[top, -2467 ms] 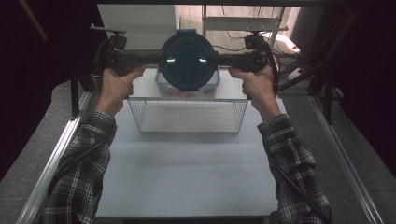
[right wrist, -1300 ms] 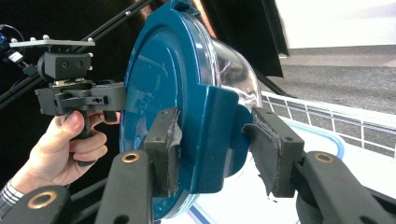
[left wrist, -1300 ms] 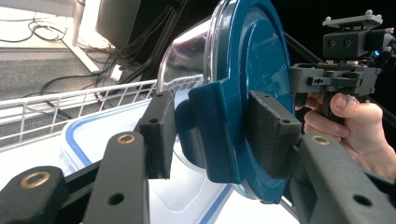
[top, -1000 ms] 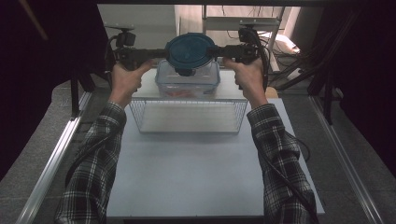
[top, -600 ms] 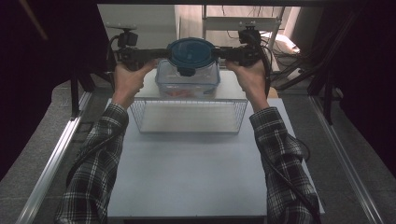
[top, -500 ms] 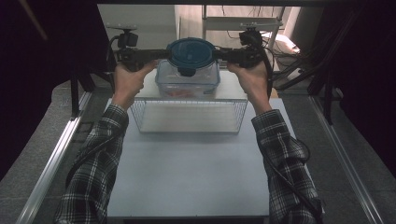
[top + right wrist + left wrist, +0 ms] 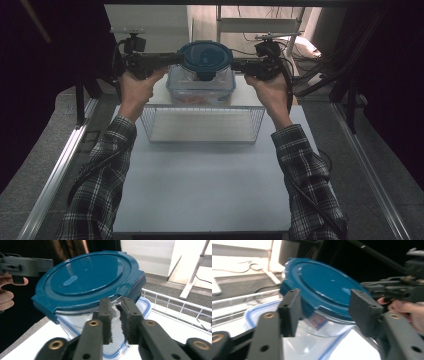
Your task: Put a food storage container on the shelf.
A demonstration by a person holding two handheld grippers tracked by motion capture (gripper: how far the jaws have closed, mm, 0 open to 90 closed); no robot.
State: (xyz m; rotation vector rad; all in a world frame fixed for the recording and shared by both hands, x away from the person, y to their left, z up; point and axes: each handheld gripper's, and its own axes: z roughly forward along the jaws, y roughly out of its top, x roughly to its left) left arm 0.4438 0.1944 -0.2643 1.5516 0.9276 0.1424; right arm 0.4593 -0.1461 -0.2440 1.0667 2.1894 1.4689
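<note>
A round glass container with a blue lid (image 7: 205,57) rests level on a clear rectangular box with a blue-edged lid (image 7: 200,90), at the far end of a wire basket (image 7: 202,131). My left gripper (image 7: 172,60) is at the container's left side. In the left gripper view its jaws (image 7: 325,312) stand apart around the near edge of the round container (image 7: 324,287); they have just been opening. My right gripper (image 7: 239,65) is at the container's right side. In the right gripper view its jaws (image 7: 117,315) have just been closing to a narrow gap under the lid's rim (image 7: 87,277), with nothing visible between them.
The basket stands on a white table (image 7: 200,190) with metal rails along both sides. Behind the table are a white stand (image 7: 260,25) and loose cables. Dark curtains hang left and right. The near half of the table is bare.
The round container, earlier tilted with its lid towards the camera, now lies level and slightly lower on the clear box. Both hands stay beside it; the right one has shifted a little.
</note>
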